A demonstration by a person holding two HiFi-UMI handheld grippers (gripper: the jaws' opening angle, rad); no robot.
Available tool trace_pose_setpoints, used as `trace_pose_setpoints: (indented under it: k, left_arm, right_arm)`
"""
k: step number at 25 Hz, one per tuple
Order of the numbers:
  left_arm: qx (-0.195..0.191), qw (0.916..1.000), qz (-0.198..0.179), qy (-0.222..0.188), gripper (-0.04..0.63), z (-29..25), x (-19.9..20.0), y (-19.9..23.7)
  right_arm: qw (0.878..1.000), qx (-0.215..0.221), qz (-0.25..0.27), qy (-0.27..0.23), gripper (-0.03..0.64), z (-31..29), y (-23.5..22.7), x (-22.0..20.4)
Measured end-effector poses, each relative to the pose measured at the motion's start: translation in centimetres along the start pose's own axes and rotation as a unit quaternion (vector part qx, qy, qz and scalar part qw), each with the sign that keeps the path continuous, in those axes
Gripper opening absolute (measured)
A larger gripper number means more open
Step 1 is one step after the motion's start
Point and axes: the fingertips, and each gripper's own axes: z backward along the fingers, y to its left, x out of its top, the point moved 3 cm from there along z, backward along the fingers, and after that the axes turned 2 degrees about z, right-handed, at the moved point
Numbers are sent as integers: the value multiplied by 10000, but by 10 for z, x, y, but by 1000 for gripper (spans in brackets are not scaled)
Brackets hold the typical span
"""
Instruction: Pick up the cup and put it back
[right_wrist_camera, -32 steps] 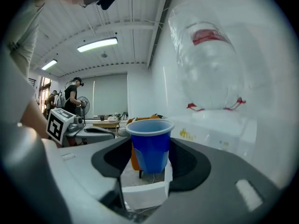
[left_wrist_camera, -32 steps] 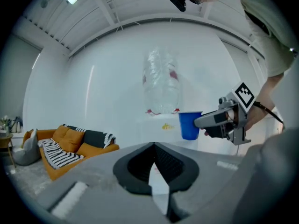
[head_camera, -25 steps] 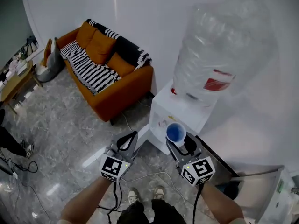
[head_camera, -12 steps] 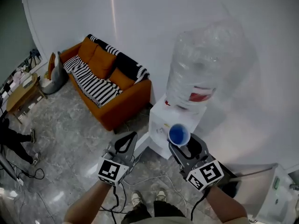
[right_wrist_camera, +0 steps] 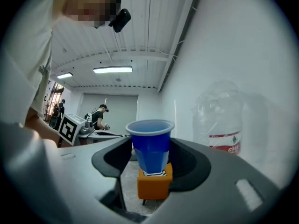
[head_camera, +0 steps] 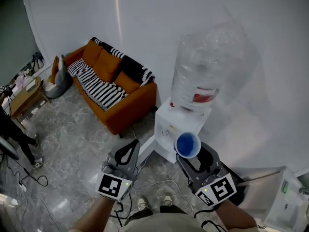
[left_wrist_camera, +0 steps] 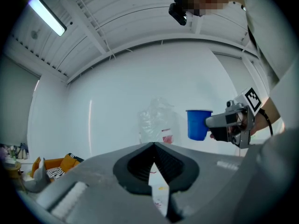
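A blue plastic cup (head_camera: 187, 145) stands upright and empty between the jaws of my right gripper (head_camera: 192, 153), which is shut on its lower part. It hangs in the air in front of the white water dispenser (head_camera: 175, 125). In the right gripper view the cup (right_wrist_camera: 150, 146) fills the middle, clamped at its base. My left gripper (head_camera: 127, 152) hovers to the left at about the same height, jaws together with nothing in them. From the left gripper view the cup (left_wrist_camera: 198, 124) shows at the right, held by the right gripper (left_wrist_camera: 220, 121).
A large clear water bottle (head_camera: 207, 66) tops the dispenser against the white wall. An orange sofa (head_camera: 113, 88) with striped throws stands at the left. Cables trail over the grey floor (head_camera: 72, 144). A person (head_camera: 14, 134) stands at the far left; a white appliance (head_camera: 285, 197) sits bottom right.
The right gripper and cup have drifted slightly right and closer to the head camera. The left gripper has sunk a little. The head view has tilted.
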Motion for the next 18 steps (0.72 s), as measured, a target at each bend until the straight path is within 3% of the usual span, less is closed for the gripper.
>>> trace_pose_setpoints:
  k: [9,18]
  left_arm:
    - [165,9998,-122,45,2,37,18,-6]
    - [108,9999,-68,45,2,33,16,-7]
  right_arm:
    - [10000,-54,54,-42,253,17,18,13]
    - [9999,-90,61,-13,253,16,17,11]
